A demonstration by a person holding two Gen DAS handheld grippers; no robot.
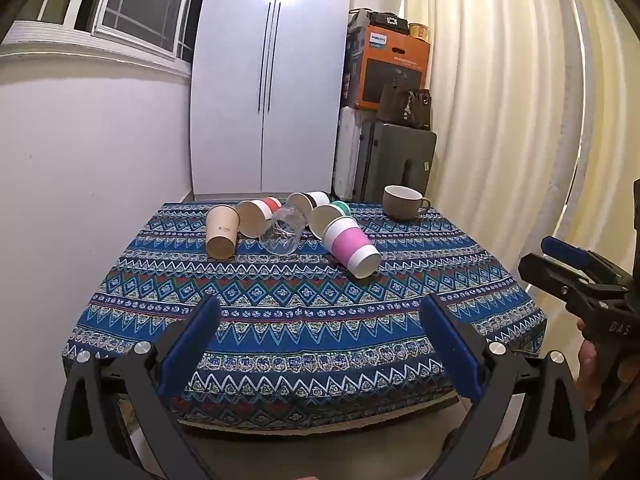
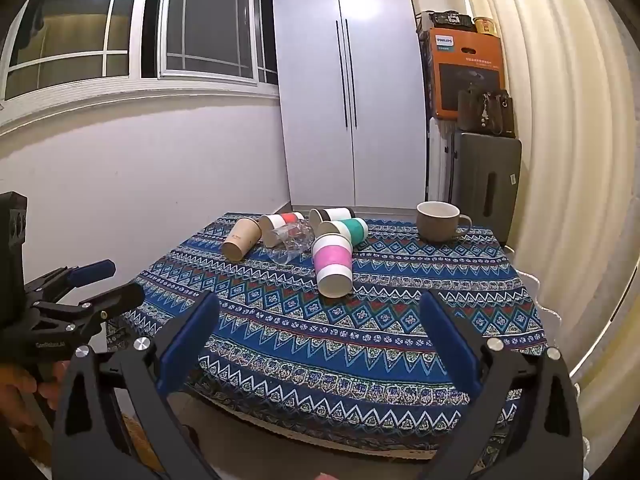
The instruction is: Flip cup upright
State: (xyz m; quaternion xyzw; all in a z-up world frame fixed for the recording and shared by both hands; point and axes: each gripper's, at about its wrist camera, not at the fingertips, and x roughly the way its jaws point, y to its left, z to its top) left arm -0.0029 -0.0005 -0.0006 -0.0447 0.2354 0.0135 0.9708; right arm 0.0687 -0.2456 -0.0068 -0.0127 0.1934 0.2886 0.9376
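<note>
Several cups lie on their sides at the far part of the patterned tablecloth: a plain tan paper cup, a red-banded cup, a clear plastic cup, a black-banded cup, a teal-banded cup and a pink-banded cup nearest me. The pink-banded cup also shows in the right wrist view. A brown mug stands upright at the far right. My left gripper is open and empty over the near table edge. My right gripper is open and empty, likewise short of the cups.
A white wardrobe stands behind the table. A grey suitcase, an orange box and a brown bag stand at the back right. A cream curtain hangs on the right, a white wall on the left.
</note>
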